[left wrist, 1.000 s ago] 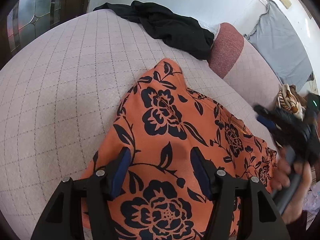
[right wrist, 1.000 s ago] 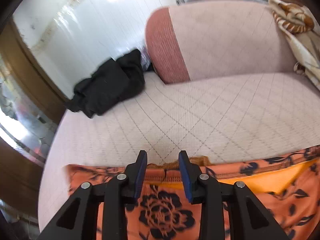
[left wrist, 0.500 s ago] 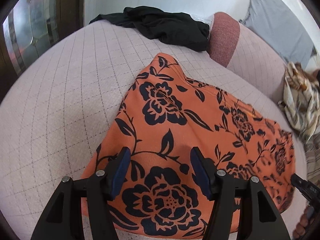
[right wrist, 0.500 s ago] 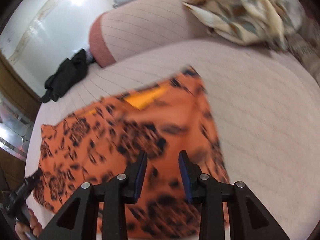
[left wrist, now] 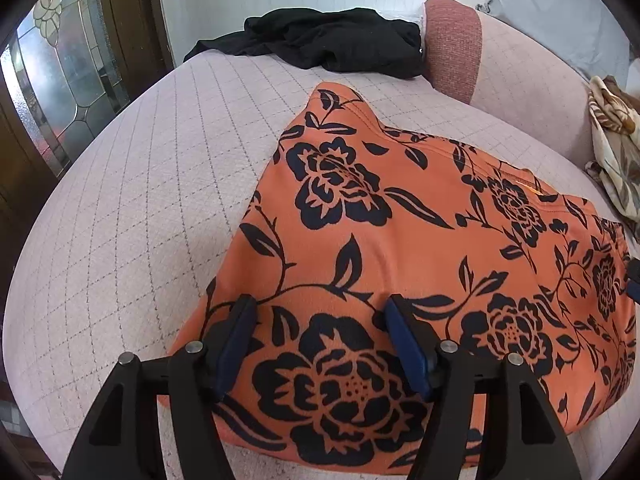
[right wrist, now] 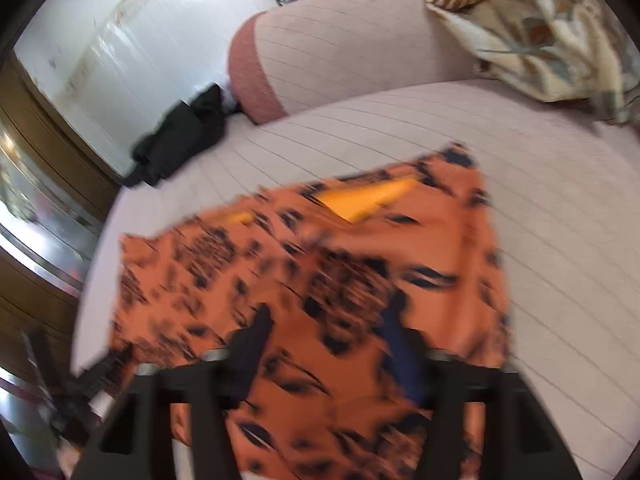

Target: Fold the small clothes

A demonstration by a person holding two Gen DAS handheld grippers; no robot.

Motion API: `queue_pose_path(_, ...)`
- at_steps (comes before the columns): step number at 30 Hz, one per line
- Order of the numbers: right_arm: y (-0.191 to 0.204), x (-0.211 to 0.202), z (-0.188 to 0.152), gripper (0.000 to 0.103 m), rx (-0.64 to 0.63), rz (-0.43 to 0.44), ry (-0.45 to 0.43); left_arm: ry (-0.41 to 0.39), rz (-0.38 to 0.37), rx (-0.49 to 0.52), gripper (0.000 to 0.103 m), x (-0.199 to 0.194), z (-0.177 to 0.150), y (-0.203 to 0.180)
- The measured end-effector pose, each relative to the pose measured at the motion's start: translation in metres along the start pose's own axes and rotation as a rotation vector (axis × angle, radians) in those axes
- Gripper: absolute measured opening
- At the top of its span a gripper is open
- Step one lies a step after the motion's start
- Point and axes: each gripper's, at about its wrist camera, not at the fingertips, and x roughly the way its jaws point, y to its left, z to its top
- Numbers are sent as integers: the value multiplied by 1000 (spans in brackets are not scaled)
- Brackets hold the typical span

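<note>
no readable text, no labels, no brands, no numbers, no signs in either view

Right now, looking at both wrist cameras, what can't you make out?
- Orange floral garment: print smeared by motion blur, right wrist view.
- Its near edge: hidden behind the left gripper, left wrist view.
- Right gripper: cut off by the frame edge there.

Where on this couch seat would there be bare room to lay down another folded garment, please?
The seat is bare left of the orange floral garment, up to the black clothes. Another bare stretch lies right of the orange garment, below the patterned cloth. The middle is covered.
</note>
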Motion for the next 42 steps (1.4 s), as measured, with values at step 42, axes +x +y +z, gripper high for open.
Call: queue_pose_path(42,-88,70,96,32,263,-255,27,-25,56,5,81,14,7,-10)
